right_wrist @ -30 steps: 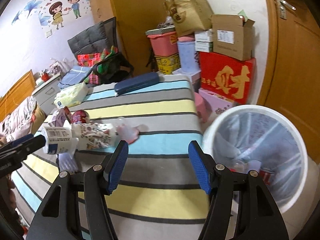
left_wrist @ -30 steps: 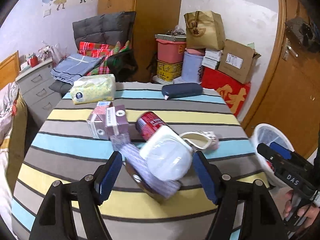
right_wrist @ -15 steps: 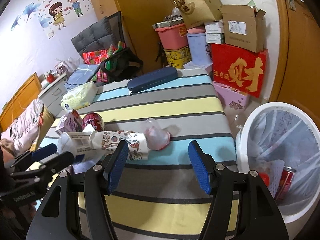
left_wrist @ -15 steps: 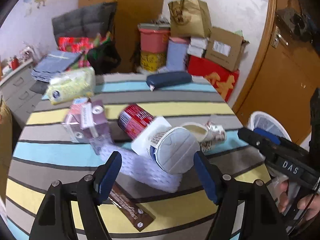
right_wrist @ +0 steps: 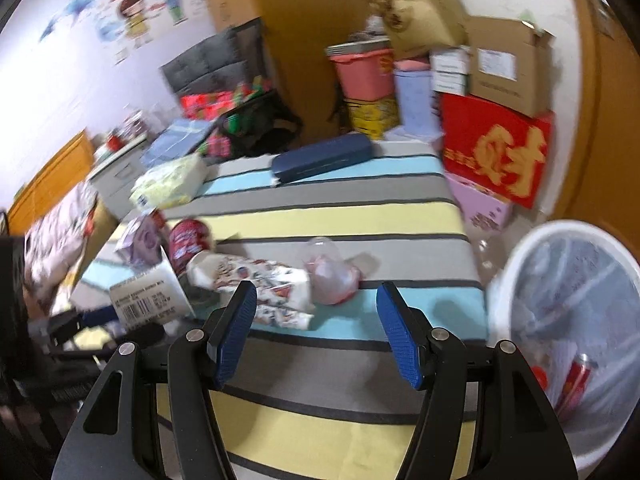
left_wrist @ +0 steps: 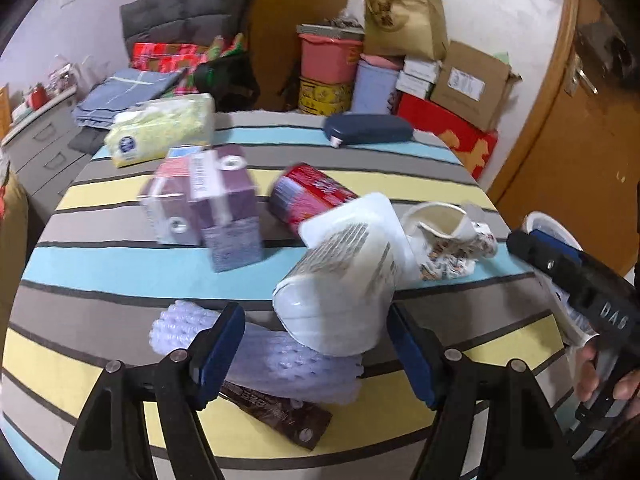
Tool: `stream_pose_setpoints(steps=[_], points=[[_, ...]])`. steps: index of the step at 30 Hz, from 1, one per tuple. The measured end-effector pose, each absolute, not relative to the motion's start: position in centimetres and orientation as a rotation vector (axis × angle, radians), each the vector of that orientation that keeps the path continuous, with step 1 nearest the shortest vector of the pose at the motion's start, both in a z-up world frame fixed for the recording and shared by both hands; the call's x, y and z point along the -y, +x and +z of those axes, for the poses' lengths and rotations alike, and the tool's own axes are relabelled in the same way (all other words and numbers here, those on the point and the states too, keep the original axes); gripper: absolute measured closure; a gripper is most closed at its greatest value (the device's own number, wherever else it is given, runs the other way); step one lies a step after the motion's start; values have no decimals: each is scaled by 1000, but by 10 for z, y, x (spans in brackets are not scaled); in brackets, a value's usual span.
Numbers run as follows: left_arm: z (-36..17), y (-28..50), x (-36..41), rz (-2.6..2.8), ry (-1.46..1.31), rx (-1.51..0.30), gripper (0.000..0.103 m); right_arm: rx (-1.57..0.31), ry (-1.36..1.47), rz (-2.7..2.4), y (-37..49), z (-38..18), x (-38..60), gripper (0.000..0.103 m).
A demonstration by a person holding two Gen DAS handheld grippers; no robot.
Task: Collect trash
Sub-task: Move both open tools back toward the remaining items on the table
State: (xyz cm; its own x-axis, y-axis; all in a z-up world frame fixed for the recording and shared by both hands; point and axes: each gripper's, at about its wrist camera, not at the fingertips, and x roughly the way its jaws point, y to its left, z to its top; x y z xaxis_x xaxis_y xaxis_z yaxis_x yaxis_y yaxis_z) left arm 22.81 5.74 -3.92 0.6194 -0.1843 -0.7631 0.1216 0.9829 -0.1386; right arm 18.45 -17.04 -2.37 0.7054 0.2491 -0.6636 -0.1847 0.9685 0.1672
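Trash lies on the striped table (left_wrist: 120, 272): a white carton (left_wrist: 340, 280), a red can (left_wrist: 308, 196), a crushed patterned paper cup (left_wrist: 448, 240), purple cartons (left_wrist: 208, 204), bubble wrap (left_wrist: 276, 364) and a brown wrapper (left_wrist: 280, 408). My left gripper (left_wrist: 316, 344) is open just in front of the white carton, over the bubble wrap. My right gripper (right_wrist: 316, 328) is open and empty above the table, near the patterned cup (right_wrist: 264, 280) and a pink plastic piece (right_wrist: 332, 268). The white bin (right_wrist: 560, 320) stands at the right, with a red can inside.
A tissue pack (left_wrist: 164, 128) and a dark blue case (left_wrist: 368, 130) lie at the table's far side. Boxes, a pink tub and a paper bag (left_wrist: 404, 20) are stacked against the wall. A wooden door (left_wrist: 580, 140) is right. A dresser (left_wrist: 36, 140) stands left.
My left gripper has drawn back and turned; the white carton now lies beyond its fingertips on the table. My right gripper has swung left from the bin toward the trash.
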Motion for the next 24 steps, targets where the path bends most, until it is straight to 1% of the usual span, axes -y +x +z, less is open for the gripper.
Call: stream_pose_setpoints(steps=[6, 11, 14, 18, 21, 24], points=[[-36, 222, -81, -132, -55, -895, 29, -721, -39, 355, 183, -24, 152, 39], [-20, 218, -88, -161, -62, -828, 29, -731, -121, 352, 191, -28, 143, 39], [-15, 221, -86, -145, -3, -805, 29, -708, -188, 353, 192, -26, 134, 39], [-17, 231, -80, -203, 54, -826, 29, -690, -245, 383, 192, -24, 127, 39], [-17, 239, -75, -239, 83, -820, 29, -723, -245, 406, 199, -28, 126, 39], [-26, 253, -77, -240, 72, -858, 29, -728, -270, 390, 202, -30, 124, 39]])
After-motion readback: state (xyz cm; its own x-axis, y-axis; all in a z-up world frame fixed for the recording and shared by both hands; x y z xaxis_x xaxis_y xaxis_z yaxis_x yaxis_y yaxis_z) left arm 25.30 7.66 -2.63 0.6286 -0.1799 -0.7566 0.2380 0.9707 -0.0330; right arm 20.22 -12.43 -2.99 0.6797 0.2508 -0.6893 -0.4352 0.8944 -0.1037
